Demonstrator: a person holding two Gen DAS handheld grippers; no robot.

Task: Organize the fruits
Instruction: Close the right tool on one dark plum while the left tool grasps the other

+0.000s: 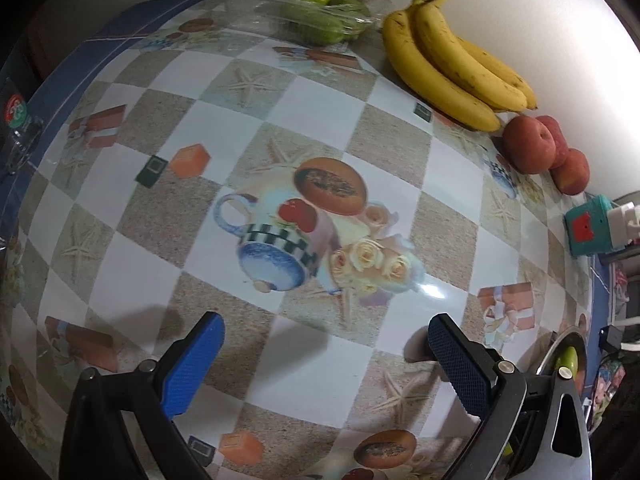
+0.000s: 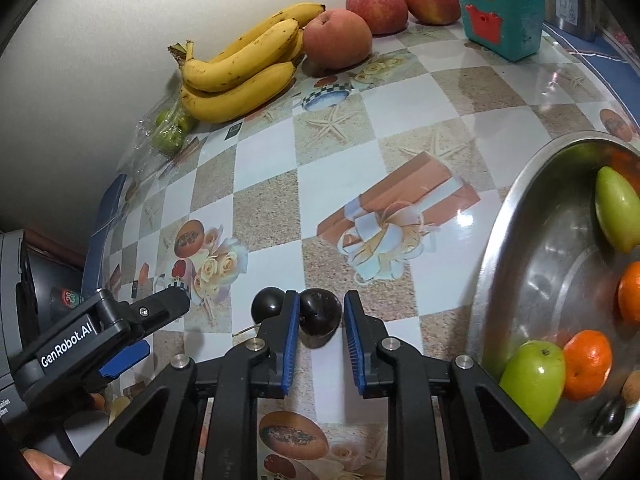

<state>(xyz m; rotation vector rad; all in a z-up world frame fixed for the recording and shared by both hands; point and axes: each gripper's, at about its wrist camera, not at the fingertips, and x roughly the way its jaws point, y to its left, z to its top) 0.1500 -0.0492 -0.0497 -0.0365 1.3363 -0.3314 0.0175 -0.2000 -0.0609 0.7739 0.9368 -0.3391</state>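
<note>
A dark plum (image 2: 320,316) is being pinched between the blue pads of the right tool (image 2: 320,308), low against the patterned counter (image 2: 400,120). A second dark plum (image 2: 267,305) is lying just outside the tool's left finger, touching it or nearly so. To the tool's right, a steel bowl (image 2: 504,264) is being kept on the counter, with two green fruits (image 2: 534,380), two oranges (image 2: 588,364), a small dark fruit (image 2: 610,416) and a brownish one at the frame's edge inside it. Ahead and to the left, a bunch of bananas (image 2: 240,72) is resting by the wall, three red apples (image 2: 338,38) lined up beyond it and a clear bag of green fruits (image 2: 170,130) just before it. A teal box (image 2: 500,20) is standing past the apples.

The left tool (image 1: 326,344) is being held well to the left of the right one, its jaws spread wide over bare counter, nothing between them. From its own camera the bananas (image 1: 448,64), apples (image 1: 528,144) and bagged green fruits (image 1: 316,16) are being seen far ahead, the teal box (image 1: 588,228) to the right, and the bowl's rim (image 1: 560,344) just beside its right finger. A fingertip of the person is showing at the lower left corner of the right wrist view.
</note>
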